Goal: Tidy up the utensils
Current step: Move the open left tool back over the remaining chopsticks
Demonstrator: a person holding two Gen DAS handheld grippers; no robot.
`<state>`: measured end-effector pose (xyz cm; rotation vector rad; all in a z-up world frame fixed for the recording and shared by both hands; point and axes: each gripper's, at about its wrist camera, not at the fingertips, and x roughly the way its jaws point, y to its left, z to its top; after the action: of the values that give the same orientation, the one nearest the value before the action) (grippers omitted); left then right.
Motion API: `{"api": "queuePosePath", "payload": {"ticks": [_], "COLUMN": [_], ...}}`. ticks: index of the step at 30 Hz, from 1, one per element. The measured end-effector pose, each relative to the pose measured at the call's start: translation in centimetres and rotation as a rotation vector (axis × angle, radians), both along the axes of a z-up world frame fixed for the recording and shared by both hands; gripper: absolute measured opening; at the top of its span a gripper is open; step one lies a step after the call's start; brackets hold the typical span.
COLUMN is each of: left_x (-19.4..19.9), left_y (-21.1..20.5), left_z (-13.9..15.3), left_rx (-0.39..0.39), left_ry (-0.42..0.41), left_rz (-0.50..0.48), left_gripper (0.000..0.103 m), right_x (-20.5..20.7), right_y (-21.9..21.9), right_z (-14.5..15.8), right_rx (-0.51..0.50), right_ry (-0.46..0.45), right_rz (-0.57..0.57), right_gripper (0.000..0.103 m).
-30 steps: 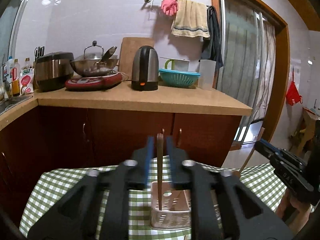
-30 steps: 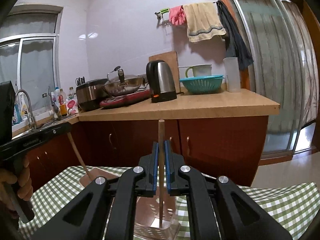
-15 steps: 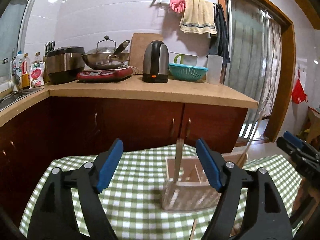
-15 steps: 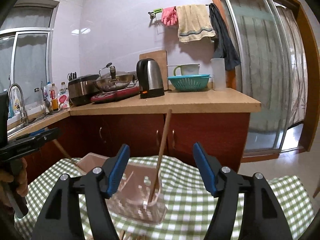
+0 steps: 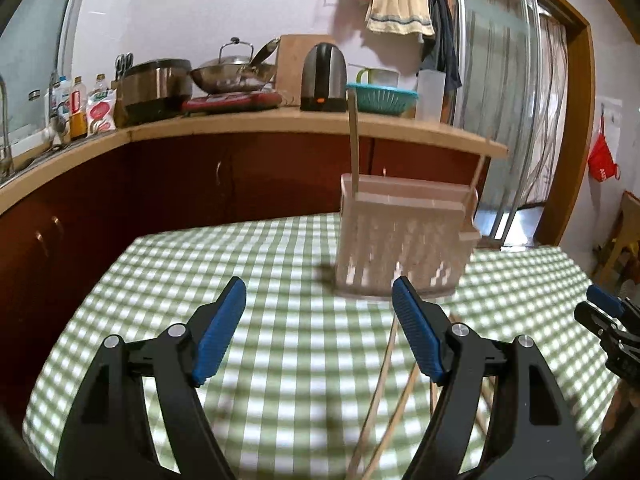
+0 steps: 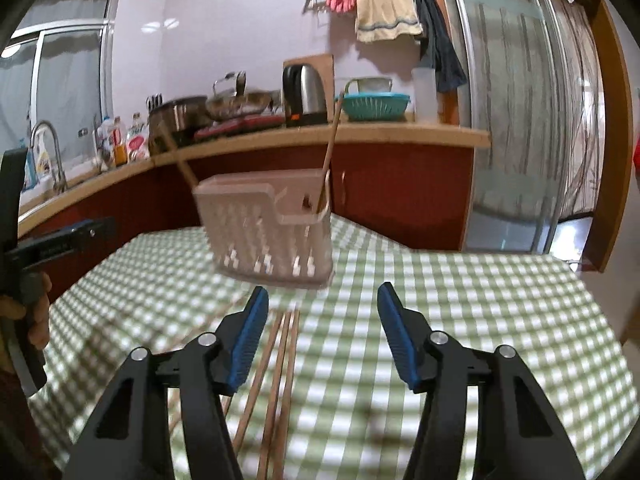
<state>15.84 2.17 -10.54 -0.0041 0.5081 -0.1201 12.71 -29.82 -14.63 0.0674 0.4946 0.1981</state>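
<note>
Over a green-checked tablecloth (image 5: 280,320), the left gripper (image 5: 318,322) hangs with its blue-padded jaws spread wide and empty, while the right gripper (image 6: 320,330) is closing its jaws on nothing, loose wooden chopsticks (image 6: 276,384) lying on the cloth just below and left of them. Ahead of both, a pale slotted utensil holder (image 6: 268,236) stands on the table with two wooden sticks (image 6: 330,152) leaning out of it. A kitchen counter (image 5: 280,124) runs behind.
</note>
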Motion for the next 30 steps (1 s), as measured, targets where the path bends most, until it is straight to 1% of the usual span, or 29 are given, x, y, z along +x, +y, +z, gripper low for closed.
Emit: {"api": "queuePosePath", "payload": {"ticks": [3, 5, 11, 14, 20, 22, 24, 26, 30], "left_x": [-2.0, -3.2, -5.7, -6.2, -7.0, -7.0, -7.0, -7.0, -7.1], "left_y": [0.0, 0.1, 0.6, 0.8, 1.4, 1.4, 1.4, 1.4, 1.2], "left_z": [-1.6, -2.4, -4.7, -5.6, -6.6, -6.8, -7.1, -7.4, -8.1], "left_rx": [0.033, 0.045, 0.056, 0.057, 0.063, 0.061, 0.062, 0.066, 0.071], "left_ry": [0.022, 0.037, 0.09, 0.116, 0.138, 0.145, 0.155, 0.165, 0.185], "left_rz": [0.015, 0.023, 0.044, 0.051, 0.07, 0.072, 0.073, 0.069, 0.056], "left_gripper": [0.073, 0.072, 0.071, 0.07, 0.069, 0.066, 0.065, 0.065, 0.061], "right_x": [-1.6, -2.2, -3.3, -3.7, -3.9, -3.9, -3.9, -3.8, -3.8], "right_y": [0.3, 0.5, 0.9, 1.0, 1.4, 1.4, 1.1, 1.0, 0.8], "right_z": [-1.9, -3.2, -6.4, -7.6, -8.5, -8.5, -8.5, -8.5, -8.5], "right_rx": [-0.017, -0.016, -0.022, -0.03, -0.052, -0.065, -0.058, -0.058, -0.057], "right_ry": [0.042, 0.088, 0.179, 0.217, 0.236, 0.234, 0.235, 0.235, 0.233], "right_rz": [0.012, 0.027, 0.05, 0.049, 0.058, 0.055, 0.047, 0.041, 0.037], "right_gripper": [0.05, 0.047, 0.041, 0.039, 0.037, 0.034, 0.028, 0.025, 0.021]}}
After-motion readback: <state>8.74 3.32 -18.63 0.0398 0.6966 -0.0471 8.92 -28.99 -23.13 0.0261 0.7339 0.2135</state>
